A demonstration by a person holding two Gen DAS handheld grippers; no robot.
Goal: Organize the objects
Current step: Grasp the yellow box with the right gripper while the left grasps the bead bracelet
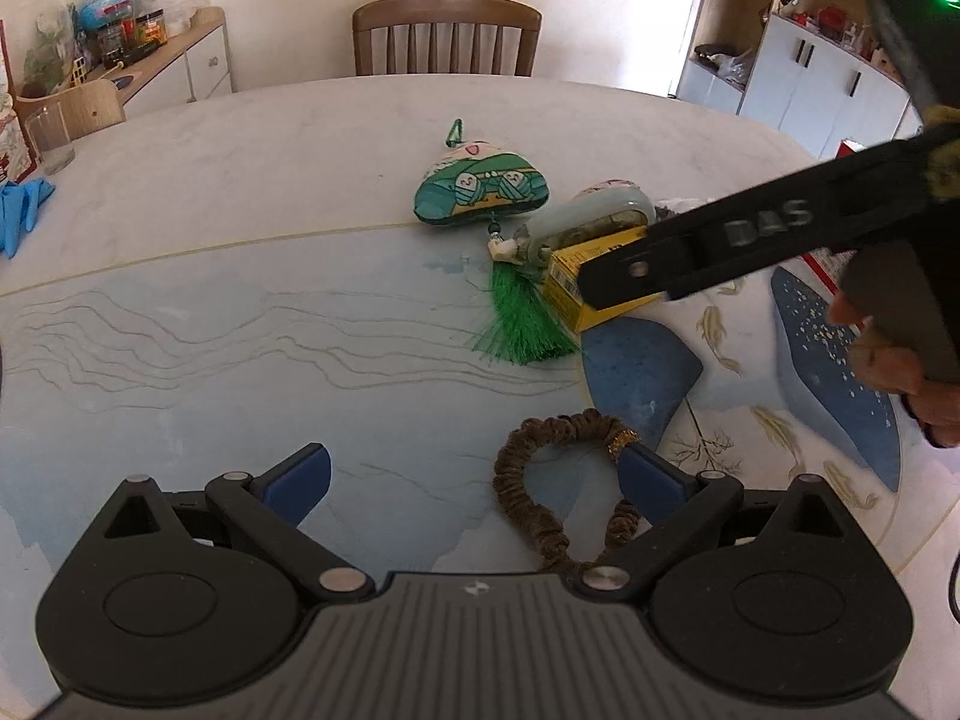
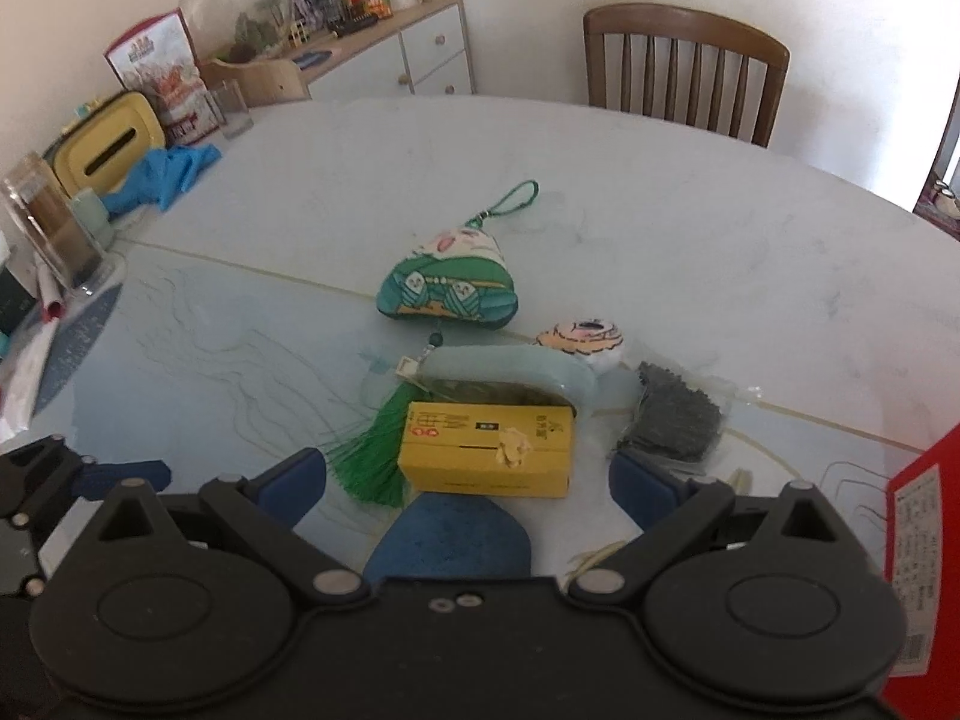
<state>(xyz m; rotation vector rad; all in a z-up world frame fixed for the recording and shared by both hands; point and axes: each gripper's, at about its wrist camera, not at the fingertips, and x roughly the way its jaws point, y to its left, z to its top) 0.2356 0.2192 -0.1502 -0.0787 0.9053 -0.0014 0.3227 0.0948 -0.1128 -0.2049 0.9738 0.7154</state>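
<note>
My left gripper is open and low over the table, with a brown scrunchie lying against its right finger. My right gripper is open and empty, just in front of a yellow box, which also shows in the left wrist view. Behind the box lie a pale green case, a green pouch with a green tassel, a small flower plush and a bag of dark material.
A red box stands at the right edge. Blue gloves, a glass, a yellow tissue box and jars crowd the left side of the table. A wooden chair stands behind it.
</note>
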